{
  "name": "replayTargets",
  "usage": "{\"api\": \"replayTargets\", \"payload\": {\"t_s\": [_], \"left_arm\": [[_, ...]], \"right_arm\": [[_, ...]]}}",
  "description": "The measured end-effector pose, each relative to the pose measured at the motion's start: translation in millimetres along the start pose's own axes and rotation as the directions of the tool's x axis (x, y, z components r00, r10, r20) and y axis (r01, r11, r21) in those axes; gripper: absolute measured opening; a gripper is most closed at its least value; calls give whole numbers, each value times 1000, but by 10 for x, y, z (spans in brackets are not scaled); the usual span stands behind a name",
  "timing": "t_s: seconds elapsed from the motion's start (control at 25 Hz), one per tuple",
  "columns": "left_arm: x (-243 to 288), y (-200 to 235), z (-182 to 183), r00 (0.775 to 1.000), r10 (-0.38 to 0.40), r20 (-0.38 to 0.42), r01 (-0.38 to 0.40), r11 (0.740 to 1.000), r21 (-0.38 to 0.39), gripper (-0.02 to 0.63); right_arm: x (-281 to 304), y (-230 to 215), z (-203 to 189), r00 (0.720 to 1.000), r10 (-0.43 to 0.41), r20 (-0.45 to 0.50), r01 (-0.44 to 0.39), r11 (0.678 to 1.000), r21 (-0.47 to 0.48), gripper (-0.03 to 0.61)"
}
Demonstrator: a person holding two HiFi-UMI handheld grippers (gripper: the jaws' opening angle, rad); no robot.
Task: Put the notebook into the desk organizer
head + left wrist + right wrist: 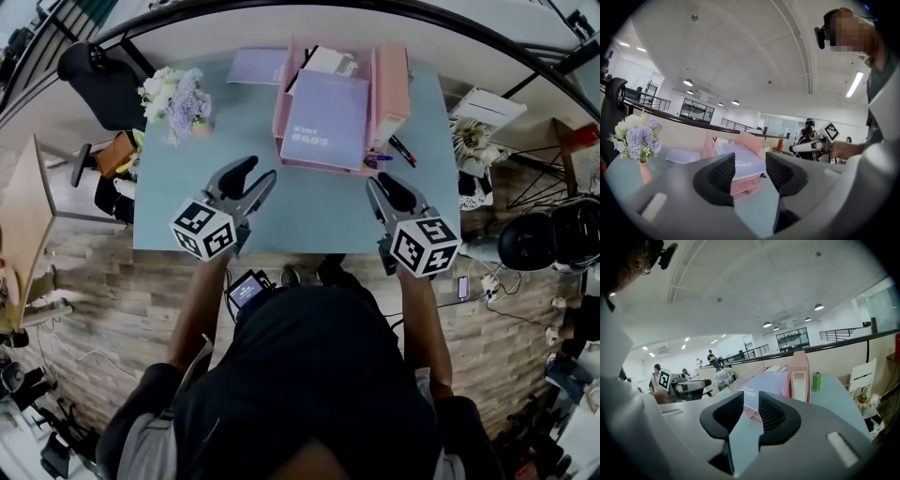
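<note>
With left tongs and right tongs spread and empty, I'd pinch the leaning notebook evenly, then tip it into the organizer.

table: pale blue, centre of head view | floor: wood planks, 6 to 9 o'clock | office chair: black, 10 o'clock | ceiling: white; round lamps lit; strip light at 3 o'clock in left gripper view
</note>
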State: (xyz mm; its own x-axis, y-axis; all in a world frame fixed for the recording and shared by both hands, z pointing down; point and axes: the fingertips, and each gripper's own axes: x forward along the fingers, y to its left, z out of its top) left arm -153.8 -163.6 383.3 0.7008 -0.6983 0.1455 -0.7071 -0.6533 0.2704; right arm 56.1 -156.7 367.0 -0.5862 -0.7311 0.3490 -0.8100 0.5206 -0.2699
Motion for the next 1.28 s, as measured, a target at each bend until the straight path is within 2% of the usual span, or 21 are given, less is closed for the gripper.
{"api": "replayTargets", "payload": {"t_s": [0.2, 0.64, 1.28], "left_arm": [[168, 143, -145, 999, 22, -24, -23, 998, -53, 218], [571, 409, -481, 996, 44, -74, -56, 984, -167, 230], [873, 502, -736, 993, 37, -114, -65, 963, -261, 235]], "right_arm": [[251, -180, -134, 998, 27, -50, -24, 998, 54, 80], [695, -494, -410, 990, 65, -124, -42, 983, 177, 149], [1082, -557, -642, 975, 170, -142, -109, 925, 363, 164]]}}
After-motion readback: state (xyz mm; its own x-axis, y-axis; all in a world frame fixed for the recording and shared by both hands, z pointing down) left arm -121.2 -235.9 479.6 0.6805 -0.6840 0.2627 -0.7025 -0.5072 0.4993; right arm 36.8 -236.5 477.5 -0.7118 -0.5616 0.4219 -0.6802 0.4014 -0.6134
